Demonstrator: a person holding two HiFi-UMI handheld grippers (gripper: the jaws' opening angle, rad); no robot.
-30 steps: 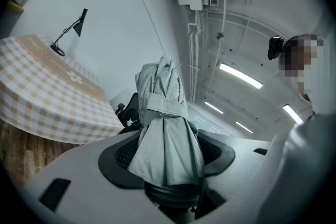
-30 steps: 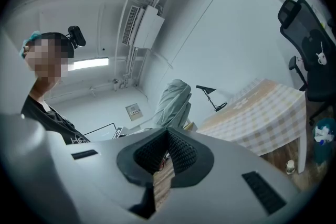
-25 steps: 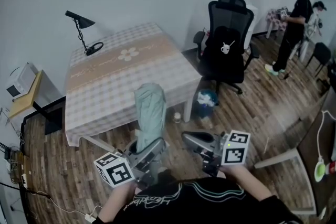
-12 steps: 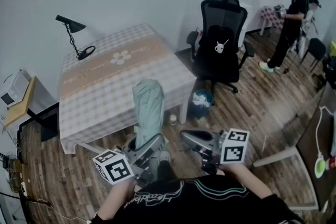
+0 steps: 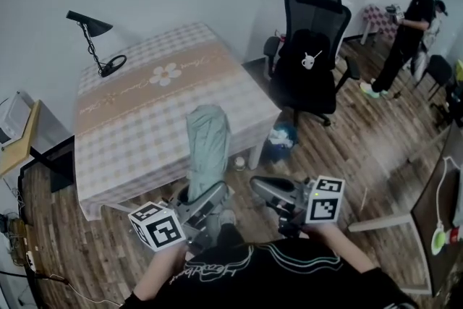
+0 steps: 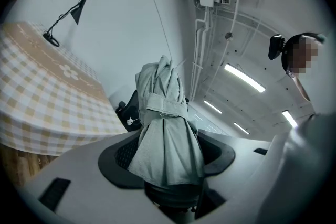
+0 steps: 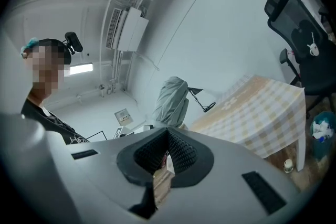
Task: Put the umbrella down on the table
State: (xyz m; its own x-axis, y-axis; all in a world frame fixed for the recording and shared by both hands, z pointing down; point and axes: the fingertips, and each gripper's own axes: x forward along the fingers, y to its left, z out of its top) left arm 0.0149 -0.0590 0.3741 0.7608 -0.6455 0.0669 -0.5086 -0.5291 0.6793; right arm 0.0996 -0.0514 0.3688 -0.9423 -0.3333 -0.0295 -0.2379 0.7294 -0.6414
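Observation:
A folded pale green umbrella [image 5: 207,145] stands upright in my left gripper [image 5: 206,195], which is shut on its lower end. In the left gripper view the umbrella [image 6: 167,118] fills the space between the dark pads [image 6: 122,157], its strap wrapped round the middle. The checked-cloth table [image 5: 145,119] with a flower print lies just ahead; the umbrella's top overlaps its near edge in the head view. My right gripper [image 5: 269,192] is beside the left one, shut, with nothing between its pads [image 7: 181,152]. It sees the umbrella [image 7: 170,102] to its left and the table [image 7: 257,107] ahead.
A black desk lamp [image 5: 94,40] stands at the table's far left corner. A black office chair [image 5: 311,54] and a small bin [image 5: 283,137] stand right of the table, with a jar [image 5: 239,163] by the table leg. Two people [image 5: 409,18] stand far right.
Both grippers have moved toward the table, the umbrella still upright in the left one. The table now sits closer and more to the left in the head view.

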